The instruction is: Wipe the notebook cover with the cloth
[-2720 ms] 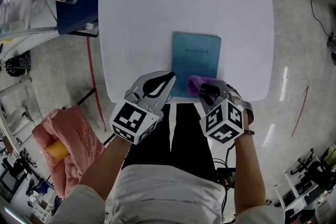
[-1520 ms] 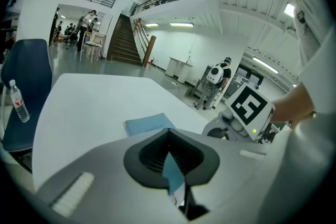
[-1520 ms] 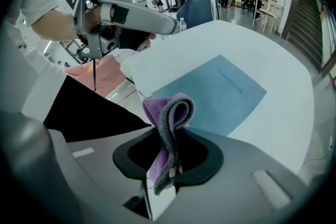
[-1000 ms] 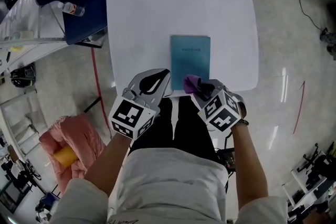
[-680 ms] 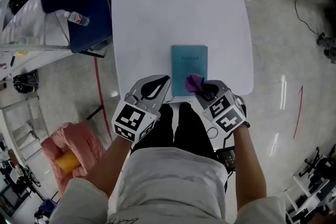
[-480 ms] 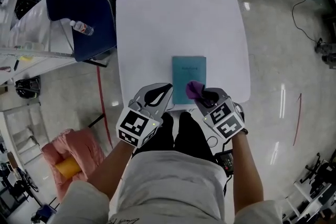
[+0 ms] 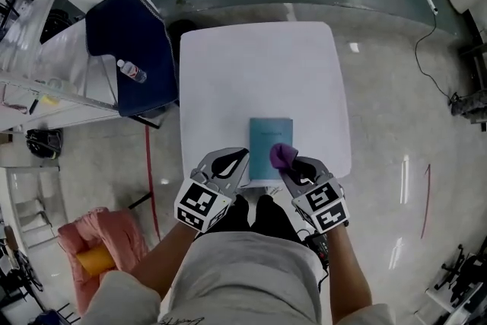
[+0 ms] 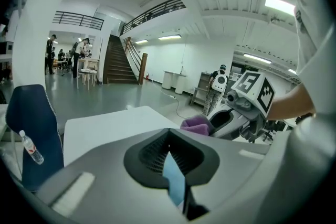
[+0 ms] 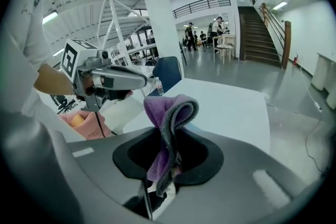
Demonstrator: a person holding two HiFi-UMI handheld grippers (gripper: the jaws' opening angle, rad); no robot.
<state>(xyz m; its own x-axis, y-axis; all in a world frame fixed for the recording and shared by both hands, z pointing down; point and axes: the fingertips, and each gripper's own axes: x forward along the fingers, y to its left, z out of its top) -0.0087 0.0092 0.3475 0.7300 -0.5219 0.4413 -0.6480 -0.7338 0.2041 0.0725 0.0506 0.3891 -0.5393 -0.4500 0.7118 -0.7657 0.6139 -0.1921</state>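
A teal notebook (image 7: 269,142) lies flat near the front edge of the white table (image 7: 228,80). My right gripper (image 7: 292,165) is shut on a purple cloth (image 7: 283,155), which bunches up out of the jaws (image 9: 169,113). In the head view the cloth overlaps the notebook's near right corner; I cannot tell whether it touches. My left gripper (image 7: 240,158) is shut and holds nothing, just left of the notebook's near edge. A sliver of teal shows below its jaws (image 8: 170,152). Each gripper view shows the other gripper: the right gripper (image 8: 237,115) with the cloth (image 8: 196,124), and the left gripper (image 9: 113,79).
A dark blue chair (image 7: 129,42) with a water bottle (image 7: 133,71) on it stands left of the table. Another white table (image 7: 46,87) with small items is further left. A pink bundle (image 7: 99,236) lies on the floor at lower left. Cables (image 7: 426,27) run across the floor at right.
The head view has drawn back, so table and notebook look smaller and lower. Both grippers have stayed at the notebook's near edge, the right one still holding the cloth.
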